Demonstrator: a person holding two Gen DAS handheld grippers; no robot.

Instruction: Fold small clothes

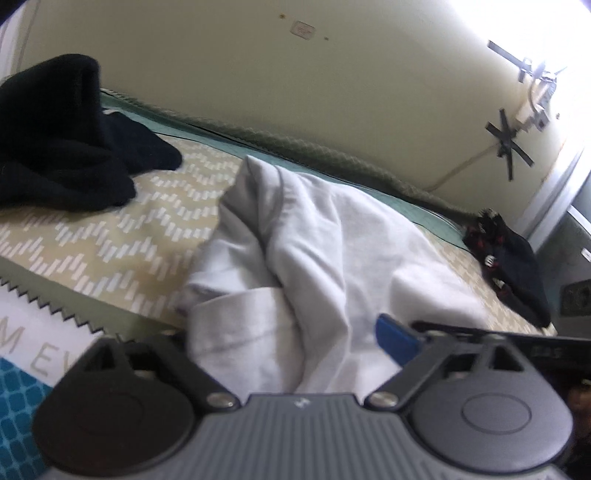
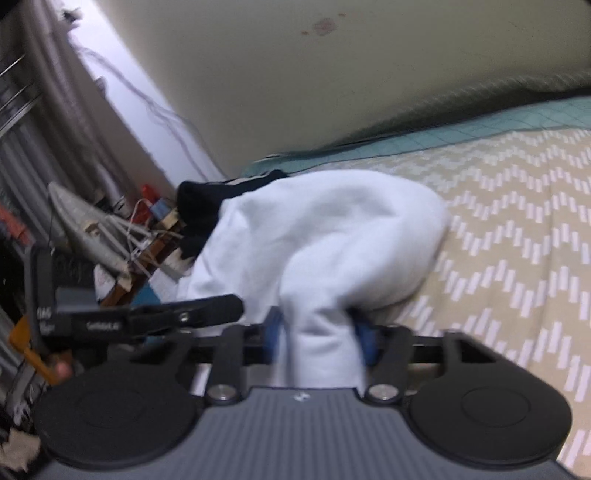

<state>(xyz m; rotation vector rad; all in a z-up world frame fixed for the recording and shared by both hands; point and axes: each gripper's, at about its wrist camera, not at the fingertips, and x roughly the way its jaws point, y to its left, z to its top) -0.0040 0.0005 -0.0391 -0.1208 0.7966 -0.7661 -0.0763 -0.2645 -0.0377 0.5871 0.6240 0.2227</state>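
A soft, rumpled white garment (image 2: 325, 236) is pinched by the right hand-held gripper (image 2: 319, 336) on a zigzag-patterned bed (image 2: 517, 229). The left hand-held gripper (image 1: 295, 350) is spread around its folds; whether it presses cannot be told.

Pale cream wall (image 1: 332, 74) behind the bed, with a small switch plate (image 1: 303, 29) high up and dark tape crosses (image 1: 508, 142) holding a thin white cable. Strong daylight at the far right of the left view, washing out the window edge (image 1: 569, 55). Bed cover (image 1: 122, 236) in beige with white zigzag dashes, teal border (image 2: 480, 129) along the wall side, quilted green edge (image 1: 295, 147) tucked against the wall. In the right view, grey curtain folds (image 2: 48, 92), loose hanging wires (image 2: 155, 107), and a cluttered corner with an ironing board (image 2: 92, 229) beside the bed.
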